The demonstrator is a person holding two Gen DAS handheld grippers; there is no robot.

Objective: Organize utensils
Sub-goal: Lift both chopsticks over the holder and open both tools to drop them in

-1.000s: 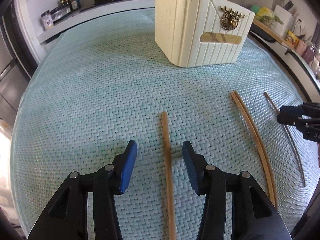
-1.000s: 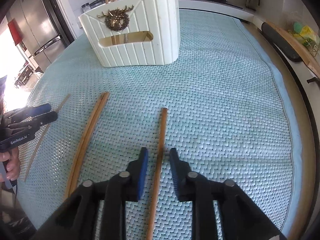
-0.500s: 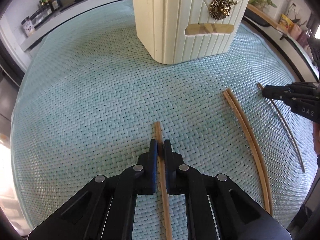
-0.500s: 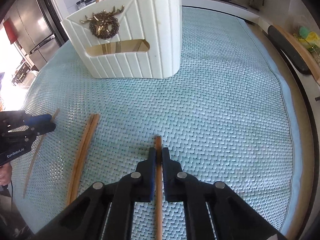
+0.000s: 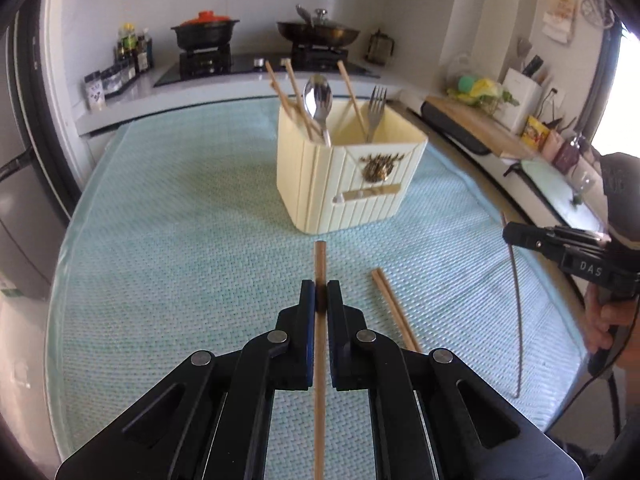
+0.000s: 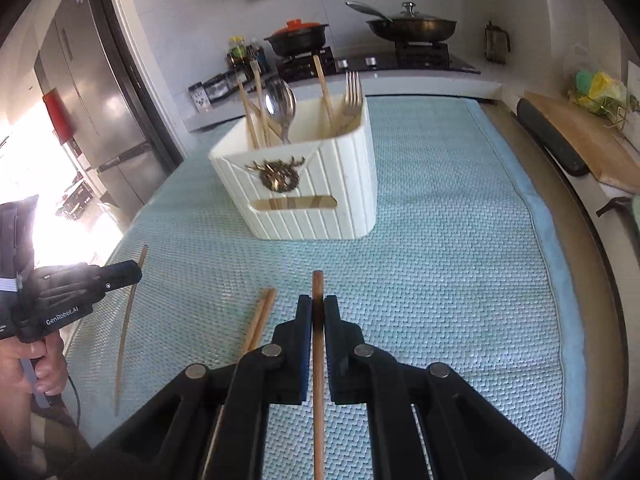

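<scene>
My left gripper (image 5: 320,286) is shut on a wooden chopstick (image 5: 320,258), held above the teal woven mat (image 5: 180,240). My right gripper (image 6: 318,302) is shut on a second chopstick (image 6: 318,282), also lifted. Each gripper shows in the other's view: the right gripper (image 5: 516,237) with its thin chopstick (image 5: 517,312), the left gripper (image 6: 134,273) with its chopstick (image 6: 127,316). A pair of chopsticks (image 5: 394,312) (image 6: 260,320) lies on the mat between them. Ahead stands a cream utensil holder (image 5: 348,184) (image 6: 316,200) with chopsticks, a spoon (image 5: 318,98) and a fork (image 5: 376,106) in it.
Behind the mat is a stove with a black pot (image 5: 206,32) and a lidded pan (image 5: 318,32), and bottles (image 5: 132,46) at the left. A wooden cutting board (image 5: 476,128) lies along the right counter. A steel fridge (image 6: 92,92) stands left in the right wrist view.
Both grippers closed on their chopsticks and then rose, lifting them off the mat. The views tipped up, so the holder's top and the stove now show.
</scene>
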